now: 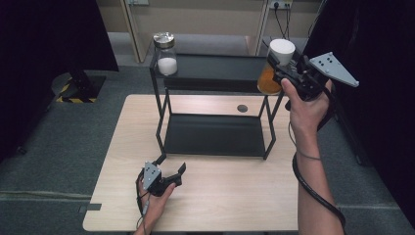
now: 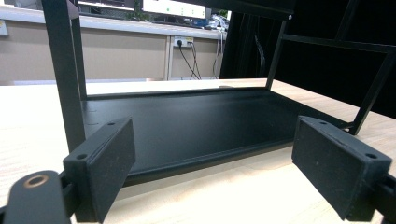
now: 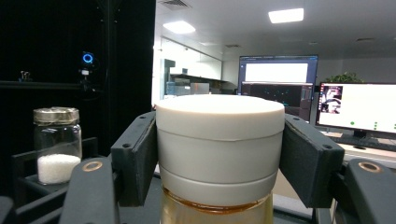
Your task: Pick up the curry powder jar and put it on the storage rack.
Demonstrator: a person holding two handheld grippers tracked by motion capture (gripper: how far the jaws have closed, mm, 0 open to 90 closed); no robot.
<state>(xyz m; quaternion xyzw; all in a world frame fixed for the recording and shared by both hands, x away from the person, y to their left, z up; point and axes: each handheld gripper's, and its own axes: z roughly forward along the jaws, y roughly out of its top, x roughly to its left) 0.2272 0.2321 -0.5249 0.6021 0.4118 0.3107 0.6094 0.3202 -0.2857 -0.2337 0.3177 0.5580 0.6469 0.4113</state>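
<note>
Desk: light wood top, a round dark grommet near its far edge.

Shelf rack: black metal, two tiers, standing toward the far edge of the desk; lower tray bare.

Glass jar: metal lid, white granules in its lower part, upright at the far left corner of the rack's upper tier.

Floor: grey carpet around the desk; a black stand base with yellow-black hazard tape off the desk's far left corner.

Background: computer monitors lit on a bench, ceiling lights on.
</note>
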